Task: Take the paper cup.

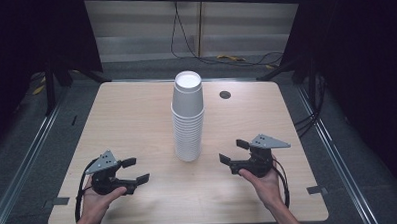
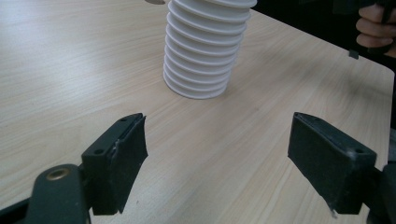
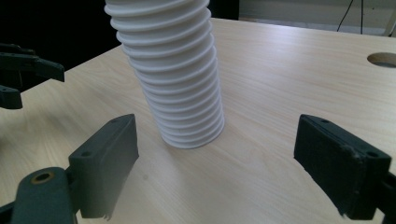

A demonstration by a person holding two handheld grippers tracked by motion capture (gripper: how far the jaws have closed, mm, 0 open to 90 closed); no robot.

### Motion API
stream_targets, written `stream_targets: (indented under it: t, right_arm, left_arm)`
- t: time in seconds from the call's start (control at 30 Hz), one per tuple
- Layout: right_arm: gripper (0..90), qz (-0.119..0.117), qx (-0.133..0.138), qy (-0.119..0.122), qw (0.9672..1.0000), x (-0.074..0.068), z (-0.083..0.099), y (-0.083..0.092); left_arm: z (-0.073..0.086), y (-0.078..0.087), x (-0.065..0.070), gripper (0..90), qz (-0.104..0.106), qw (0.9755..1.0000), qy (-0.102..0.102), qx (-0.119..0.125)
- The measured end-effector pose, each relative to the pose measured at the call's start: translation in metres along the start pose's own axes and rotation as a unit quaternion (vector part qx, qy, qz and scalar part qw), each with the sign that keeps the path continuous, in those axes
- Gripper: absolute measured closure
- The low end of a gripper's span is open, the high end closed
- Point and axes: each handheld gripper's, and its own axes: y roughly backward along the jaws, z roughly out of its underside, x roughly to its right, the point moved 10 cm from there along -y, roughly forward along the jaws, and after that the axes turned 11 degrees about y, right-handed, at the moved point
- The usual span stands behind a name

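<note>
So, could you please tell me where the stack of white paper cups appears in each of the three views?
High view: the stack of white paper cups stands upside down at the table's centre, between both grippers.
Left gripper view: its lower part rises at top centre, beyond the open jaws.
Right gripper view: its lower part stands left of centre, beyond the open jaws.
Shared landmark: the round hole in the tabletop, at the top edge and the right edge.

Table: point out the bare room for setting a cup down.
The table is bare left of the cup stack, and right of it up to the round hole. Crowded: the near edge, with left tongs and right tongs.
</note>
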Motion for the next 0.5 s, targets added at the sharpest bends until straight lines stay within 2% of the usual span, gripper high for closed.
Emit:
stream_targets:
  t: [0.03,0.13,0.2,0.27,0.33,0.5]
  right_arm:
    - [13.5,0.001,-0.004,0.003,1.0000,-0.001,-0.002,0.000]
    - [14.1,-0.025,-0.004,0.008,0.9997,-0.009,-0.015,-0.003]
    - [14.0,-0.028,-0.003,0.014,0.9995,-0.011,-0.021,-0.003]
    - [14.0,-0.031,0.003,0.018,0.9994,-0.012,-0.026,-0.003]
    - [14.0,-0.036,0.016,0.023,0.9990,-0.013,-0.042,-0.004]
    - [14.0,-0.042,0.033,0.030,0.9981,-0.013,-0.062,-0.004]
  left_arm:
    - [0.000,0.001,0.001,19.4,-0.001,1.0000,-0.001,0.001]
    - [0.000,0.004,0.001,19.3,0.000,0.9999,-0.010,0.005]
    - [0.000,0.005,0.001,19.3,0.003,0.9999,-0.010,0.005]
    - [0.000,0.005,0.002,19.3,0.003,0.9999,-0.009,0.006]
    - [0.000,0.006,0.003,19.3,0.004,0.9999,-0.013,0.006]
    - [0.000,0.005,0.006,19.3,0.010,0.9998,-0.017,0.006]
